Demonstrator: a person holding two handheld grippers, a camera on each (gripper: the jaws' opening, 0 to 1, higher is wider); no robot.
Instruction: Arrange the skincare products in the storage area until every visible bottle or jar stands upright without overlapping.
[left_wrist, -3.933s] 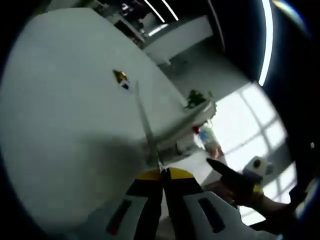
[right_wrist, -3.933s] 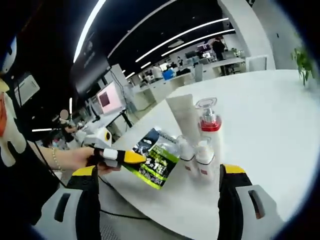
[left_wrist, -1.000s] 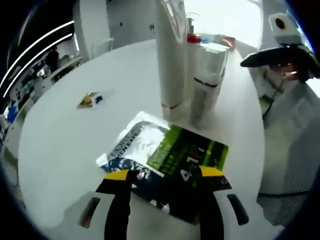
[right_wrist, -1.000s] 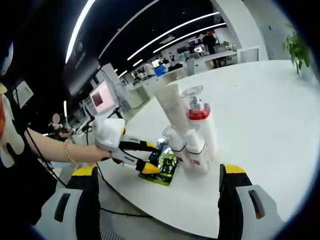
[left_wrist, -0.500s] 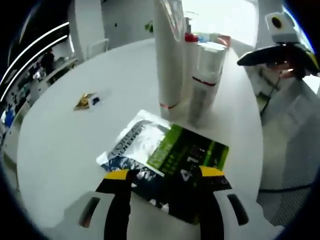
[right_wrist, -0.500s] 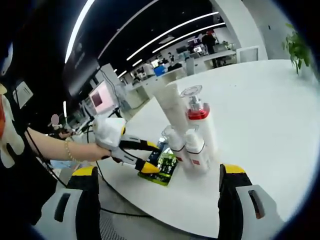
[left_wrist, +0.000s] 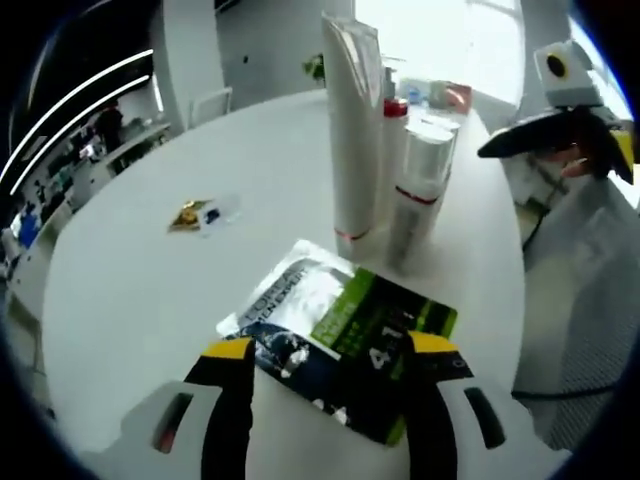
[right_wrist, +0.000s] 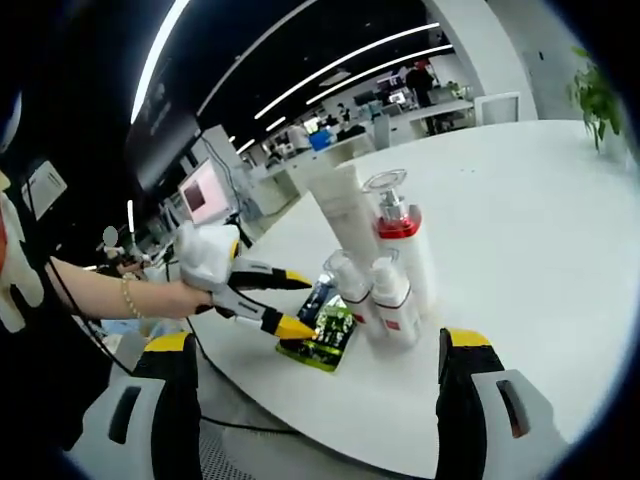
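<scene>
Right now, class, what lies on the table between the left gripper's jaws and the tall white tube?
In the left gripper view, the green-and-black sachet lies flat between the left gripper and the tall white tube.

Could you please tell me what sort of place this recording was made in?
Probably an open-plan office or lab. Behind the white table with the bottles there are rows of desks with a monitor, long ceiling light strips and a potted plant.

White tool (left_wrist: 326, 375), yellow-tipped black jaws, beaded bracelet (right_wrist: 127, 297)
</scene>
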